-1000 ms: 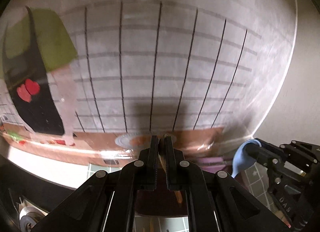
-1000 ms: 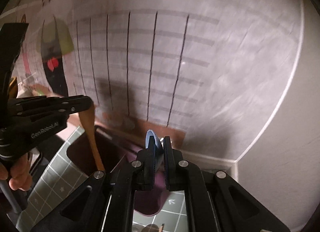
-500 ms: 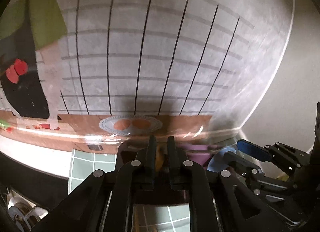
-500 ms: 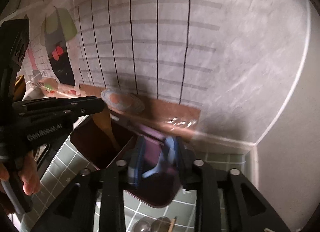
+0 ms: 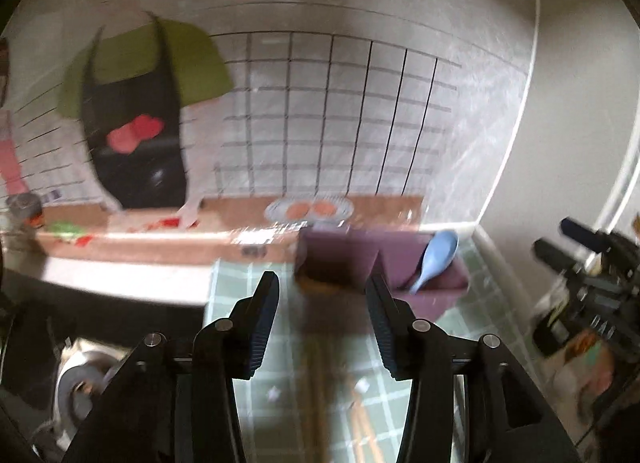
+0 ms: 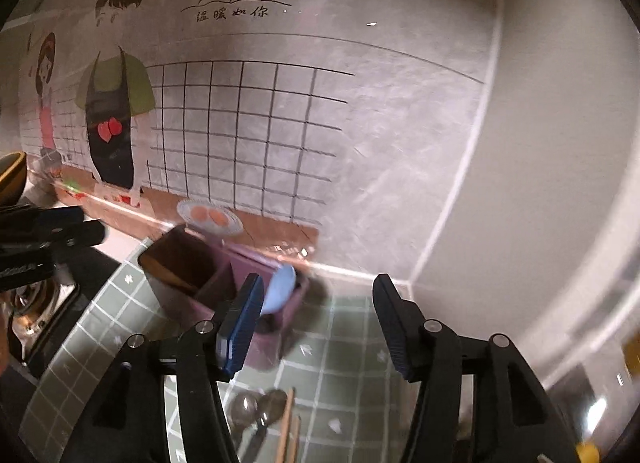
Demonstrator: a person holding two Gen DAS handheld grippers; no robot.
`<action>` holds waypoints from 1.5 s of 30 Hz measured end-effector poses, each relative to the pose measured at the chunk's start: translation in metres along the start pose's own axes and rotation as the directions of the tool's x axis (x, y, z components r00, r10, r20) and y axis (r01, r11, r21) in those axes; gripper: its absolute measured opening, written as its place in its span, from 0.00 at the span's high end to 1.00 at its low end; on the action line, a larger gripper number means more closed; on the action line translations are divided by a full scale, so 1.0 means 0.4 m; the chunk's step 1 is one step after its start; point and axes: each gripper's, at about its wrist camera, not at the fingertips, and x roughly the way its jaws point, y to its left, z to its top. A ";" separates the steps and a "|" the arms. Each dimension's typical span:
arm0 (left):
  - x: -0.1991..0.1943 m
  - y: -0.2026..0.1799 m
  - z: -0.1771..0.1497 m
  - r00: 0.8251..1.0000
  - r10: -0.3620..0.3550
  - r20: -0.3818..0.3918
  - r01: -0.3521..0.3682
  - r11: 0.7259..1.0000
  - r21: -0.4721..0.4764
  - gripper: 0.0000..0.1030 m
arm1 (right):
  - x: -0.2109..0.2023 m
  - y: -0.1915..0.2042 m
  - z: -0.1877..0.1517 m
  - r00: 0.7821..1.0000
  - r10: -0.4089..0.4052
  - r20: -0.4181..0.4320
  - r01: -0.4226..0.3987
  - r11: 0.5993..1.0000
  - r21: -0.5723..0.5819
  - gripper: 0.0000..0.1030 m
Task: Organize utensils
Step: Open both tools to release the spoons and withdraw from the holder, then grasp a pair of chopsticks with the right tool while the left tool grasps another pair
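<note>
Both my grippers hang spread wide with nothing between the jaws — left gripper point(image 5: 322, 299) facing the purple holder point(image 5: 424, 283), right gripper point(image 6: 320, 303) just beside it. The blue spoon point(image 5: 436, 259) stands bowl-up in the holder's right compartment, leaning on the rim so it stays upright; the brown utensil point(image 6: 172, 275) lies in the brown compartment point(image 6: 180, 259). More to sort, I reckon — metal spoons point(image 6: 256, 411) and wooden chopsticks point(image 6: 288, 427) lie on the green checked mat point(image 6: 352, 347) under my right gripper. The wall sits close behind the holder, and the two grippers crowd each other here.
</note>
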 end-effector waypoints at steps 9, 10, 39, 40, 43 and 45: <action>-0.105 0.044 -0.231 0.998 0.017 -0.066 -0.023 0.996 -0.089 0.55 | -0.132 -0.021 -0.129 0.998 -0.044 -0.039 0.046 0.998 0.053 0.48; -0.110 0.047 -0.251 0.997 0.016 -0.076 -0.023 0.995 -0.098 0.55 | -0.145 -0.022 -0.144 0.999 -0.037 -0.040 0.040 0.998 0.056 0.48; -0.249 -0.015 -0.585 0.972 -0.094 -0.214 0.057 0.984 -0.171 0.55 | -0.198 0.030 -0.599 0.930 0.140 -0.341 -0.103 0.987 0.124 0.79; -0.251 -0.010 -0.589 0.972 -0.090 -0.216 0.052 0.983 -0.175 0.55 | -0.193 0.032 -0.602 0.927 0.142 -0.346 -0.105 0.987 0.124 0.81; -0.254 0.008 -0.600 0.971 -0.086 -0.222 0.042 0.980 -0.196 0.55 | -0.176 0.034 -0.613 0.919 0.153 -0.364 -0.112 0.985 0.131 0.81; -0.258 0.019 -0.603 0.972 -0.084 -0.219 0.037 0.977 -0.211 0.55 | -0.169 0.034 -0.613 0.919 0.154 -0.362 -0.112 0.985 0.135 0.81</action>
